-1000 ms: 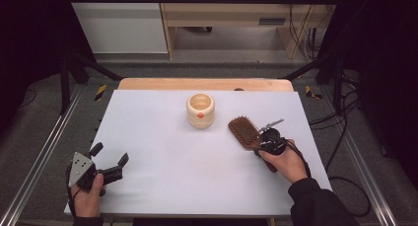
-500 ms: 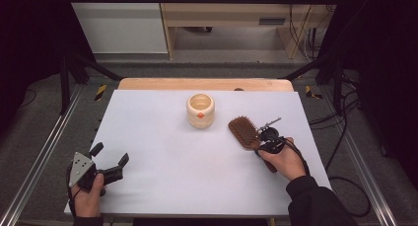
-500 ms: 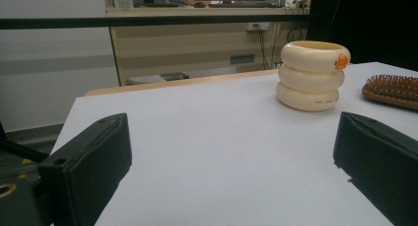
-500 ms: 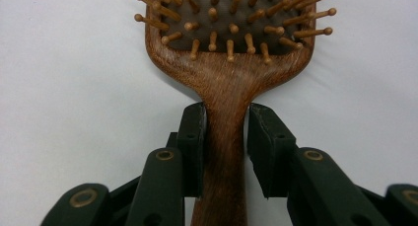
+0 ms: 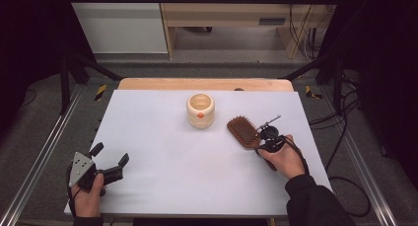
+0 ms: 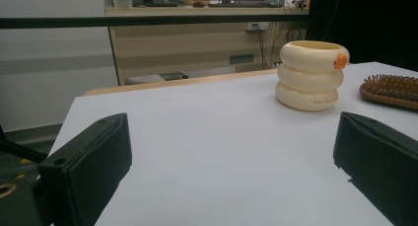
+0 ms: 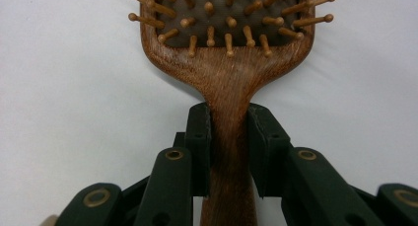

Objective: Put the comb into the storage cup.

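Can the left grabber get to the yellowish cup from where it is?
Probably yes. The left gripper has its jaws wide open, with bare white table between it and the cup. The hairbrush, held by the right gripper, lies off to the cup's other side.

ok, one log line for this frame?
right gripper: shut on brown wooden hairbrush handle | left gripper: open, idle | cream ringed cup: upright, untouched, left of hairbrush | white table

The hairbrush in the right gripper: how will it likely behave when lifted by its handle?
The wooden hairbrush looks rigid, so probably no flex. The right gripper clamps the narrow handle, so the wider head may sag or pivot. The smooth wood could slip slightly.
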`<action>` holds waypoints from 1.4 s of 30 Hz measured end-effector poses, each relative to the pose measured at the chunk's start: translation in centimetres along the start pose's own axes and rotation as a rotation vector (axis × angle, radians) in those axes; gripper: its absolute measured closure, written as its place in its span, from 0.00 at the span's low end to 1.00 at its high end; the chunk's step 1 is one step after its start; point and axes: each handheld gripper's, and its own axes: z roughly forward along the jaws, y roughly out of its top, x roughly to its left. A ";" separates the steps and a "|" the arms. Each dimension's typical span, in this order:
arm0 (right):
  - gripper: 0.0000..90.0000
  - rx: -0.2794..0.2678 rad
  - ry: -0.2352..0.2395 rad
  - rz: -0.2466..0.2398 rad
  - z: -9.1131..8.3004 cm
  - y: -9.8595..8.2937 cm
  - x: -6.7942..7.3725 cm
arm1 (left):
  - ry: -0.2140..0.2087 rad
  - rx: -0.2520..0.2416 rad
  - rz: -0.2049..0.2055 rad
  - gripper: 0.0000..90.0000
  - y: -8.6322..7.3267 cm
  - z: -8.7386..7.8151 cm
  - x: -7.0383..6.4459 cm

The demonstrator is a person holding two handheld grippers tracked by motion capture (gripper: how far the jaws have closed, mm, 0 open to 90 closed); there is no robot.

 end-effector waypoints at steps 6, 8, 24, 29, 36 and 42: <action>0.81 -0.057 -0.010 -0.014 -0.3 -0.5 0.1 | 0.000 -0.002 -0.001 0.02 0.0 0.0 0.0; 0.81 -0.095 -0.008 -0.013 -0.7 -0.8 0.0 | -0.001 -0.002 0.000 0.02 0.0 0.0 0.0; 0.81 -0.428 0.015 -0.032 -4.2 -2.3 1.0 | -0.032 0.000 0.001 0.02 0.6 -0.2 -1.2; 0.81 -0.491 0.035 -0.028 -4.6 -2.4 1.4 | -0.057 -0.003 0.001 0.02 1.0 -0.3 -2.0; 0.81 -0.583 0.068 -0.023 -5.1 -2.5 2.1 | -0.099 -0.008 -0.007 0.02 2.1 -0.1 -3.2; 0.81 -0.645 0.094 -0.038 -5.4 -2.2 3.3 | -0.161 -0.009 -0.022 0.02 4.1 0.9 -5.8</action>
